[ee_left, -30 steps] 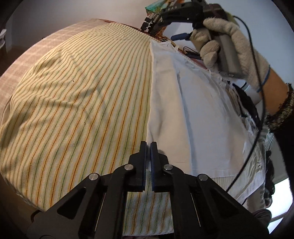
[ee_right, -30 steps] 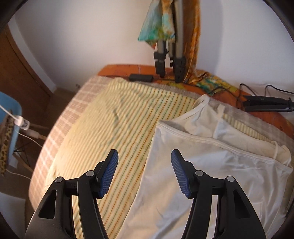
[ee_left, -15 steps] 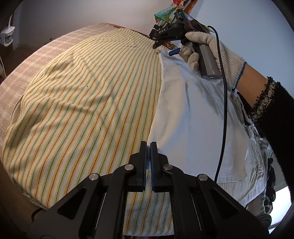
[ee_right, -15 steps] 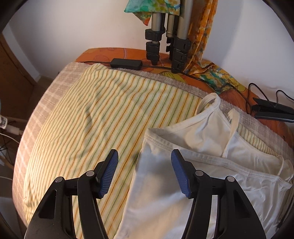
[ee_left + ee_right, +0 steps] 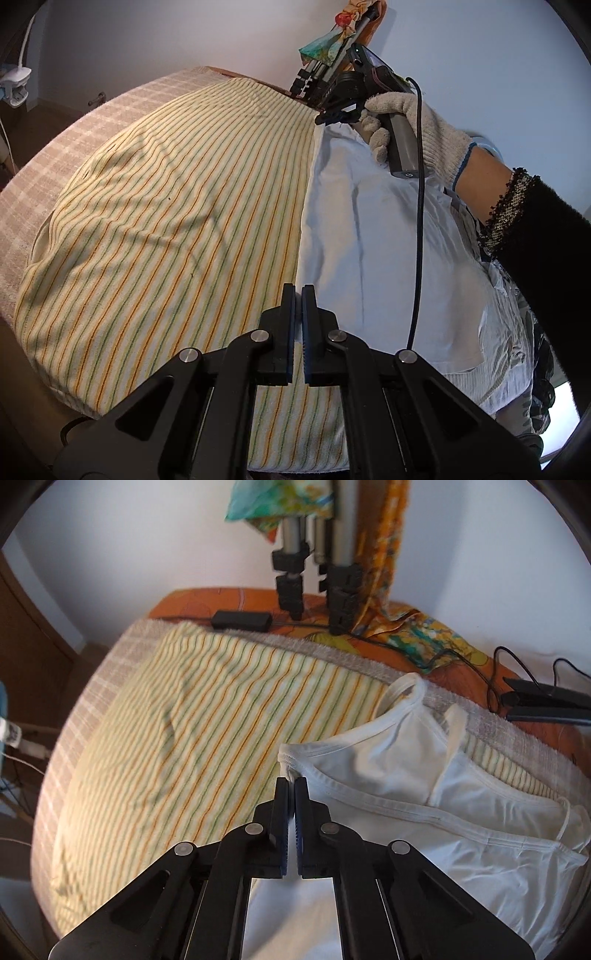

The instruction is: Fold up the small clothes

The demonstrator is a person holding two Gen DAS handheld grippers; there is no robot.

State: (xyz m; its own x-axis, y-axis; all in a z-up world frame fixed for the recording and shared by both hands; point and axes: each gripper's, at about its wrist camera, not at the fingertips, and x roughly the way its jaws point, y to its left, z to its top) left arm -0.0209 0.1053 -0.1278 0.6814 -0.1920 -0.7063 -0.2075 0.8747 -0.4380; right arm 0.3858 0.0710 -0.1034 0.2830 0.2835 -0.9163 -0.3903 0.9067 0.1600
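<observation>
A white strappy top (image 5: 369, 240) lies lengthwise on a striped towel (image 5: 166, 221), its straps at the far end. My left gripper (image 5: 298, 291) is shut on the top's near left edge, with a sliver of pale cloth showing between the pads. In the left wrist view a gloved hand (image 5: 413, 125) holds my right gripper (image 5: 332, 117) down at the far left corner. In the right wrist view my right gripper (image 5: 291, 784) is shut on that corner of the white top (image 5: 388, 760), just under the binding and to the left of the straps (image 5: 406, 686).
The striped towel (image 5: 203, 720) covers a checked blanket (image 5: 81, 716) on an orange surface. Tripod legs (image 5: 332, 572), a black adapter (image 5: 242, 619), a black clip (image 5: 546, 701) and cables sit along the far edge. More clothes (image 5: 517, 369) are heaped at the right.
My right gripper has come down onto the top's far corner and its jaws have gone from wide open to shut on the cloth. The left gripper has stayed shut in place.
</observation>
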